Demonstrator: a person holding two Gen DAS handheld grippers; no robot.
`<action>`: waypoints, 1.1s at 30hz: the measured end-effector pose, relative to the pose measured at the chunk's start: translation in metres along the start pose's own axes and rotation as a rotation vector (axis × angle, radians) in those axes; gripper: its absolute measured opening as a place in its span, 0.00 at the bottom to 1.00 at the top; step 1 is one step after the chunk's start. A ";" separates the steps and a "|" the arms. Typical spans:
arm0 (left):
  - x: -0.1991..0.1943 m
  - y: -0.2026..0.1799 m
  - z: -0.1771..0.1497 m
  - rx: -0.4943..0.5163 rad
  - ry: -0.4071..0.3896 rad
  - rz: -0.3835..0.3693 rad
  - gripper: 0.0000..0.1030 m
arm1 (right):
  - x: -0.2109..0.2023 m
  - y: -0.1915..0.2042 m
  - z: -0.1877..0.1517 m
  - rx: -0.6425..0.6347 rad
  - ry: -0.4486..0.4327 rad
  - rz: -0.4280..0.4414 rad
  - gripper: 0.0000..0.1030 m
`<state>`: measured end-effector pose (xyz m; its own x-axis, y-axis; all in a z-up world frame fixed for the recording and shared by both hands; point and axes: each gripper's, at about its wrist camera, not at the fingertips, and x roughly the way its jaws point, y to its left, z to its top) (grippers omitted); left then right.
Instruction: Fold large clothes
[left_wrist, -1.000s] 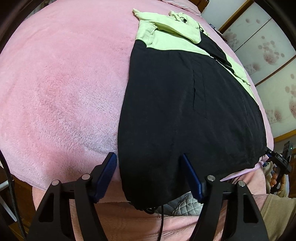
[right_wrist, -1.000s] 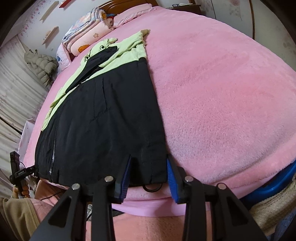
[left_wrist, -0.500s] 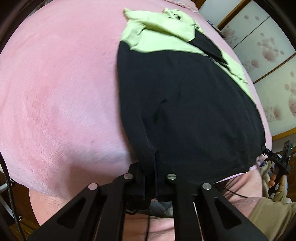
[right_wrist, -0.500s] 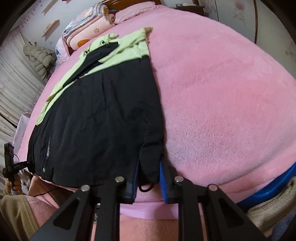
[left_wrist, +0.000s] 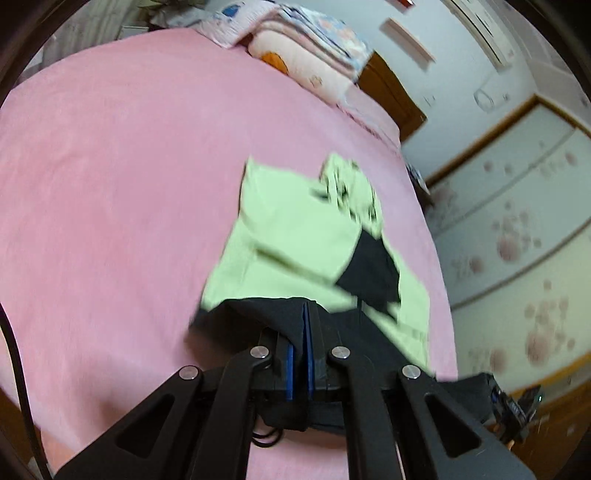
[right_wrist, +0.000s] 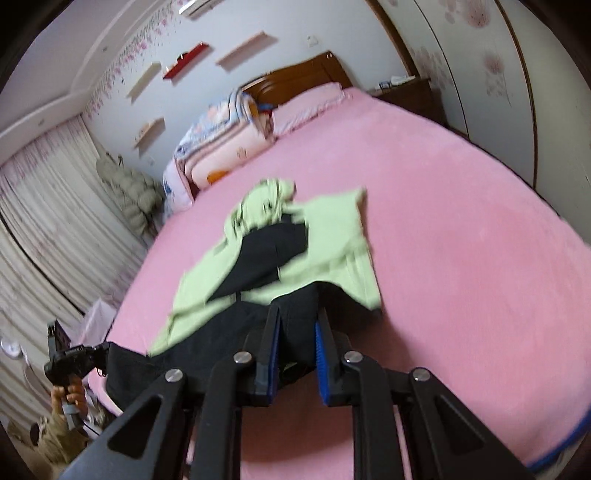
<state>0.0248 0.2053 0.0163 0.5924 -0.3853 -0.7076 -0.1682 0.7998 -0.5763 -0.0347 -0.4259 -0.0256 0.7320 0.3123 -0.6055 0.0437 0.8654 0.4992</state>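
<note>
Left tool (left_wrist: 300, 343): jaws drawn narrow, with a fold of black fabric from the jacket (left_wrist: 306, 240) pinched between the blue pads (left_wrist: 289, 373). The fabric bunches over the fingertips and hangs below the jaw base, where a thin black cord loop shows.

Right tool (right_wrist: 297, 332): jaws set somewhat wider than the left, clamped on a thicker bunch of the same jacket (right_wrist: 280, 254); black cloth fills the gap between the blue pads (right_wrist: 322, 354).

The jacket is black in its lower part and light green across the upper part and hood. Its green upper part lies flat on the pink bed (left_wrist: 110, 184), toward the headboard end, with one black sleeve folded across the green. The black hem end is raised off the blanket, held by both tools near the foot of the bed (right_wrist: 461, 240). The frames are motion-blurred, so seam and zipper detail cannot be read.

In the right wrist view, the left tool (right_wrist: 75, 358) appears at the lower left, gripped by a hand (right_wrist: 70, 397), with the black hem stretched across to it.

Surroundings: folded bedding (right_wrist: 221, 147) and a pink pillow (right_wrist: 310, 103) are stacked at the wooden headboard (right_wrist: 295, 74).
</note>
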 end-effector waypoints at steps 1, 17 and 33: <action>0.005 0.000 0.012 -0.008 -0.008 0.002 0.03 | 0.010 0.001 0.019 0.000 -0.013 -0.007 0.15; 0.255 -0.004 0.166 -0.061 0.128 0.248 0.31 | 0.268 -0.039 0.171 0.164 0.097 -0.213 0.20; 0.249 -0.002 0.151 0.351 0.124 0.194 0.63 | 0.271 -0.057 0.162 -0.033 0.082 -0.194 0.47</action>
<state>0.2914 0.1773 -0.0974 0.4728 -0.2473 -0.8458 0.0238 0.9630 -0.2683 0.2712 -0.4540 -0.1175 0.6542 0.1688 -0.7373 0.1548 0.9243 0.3489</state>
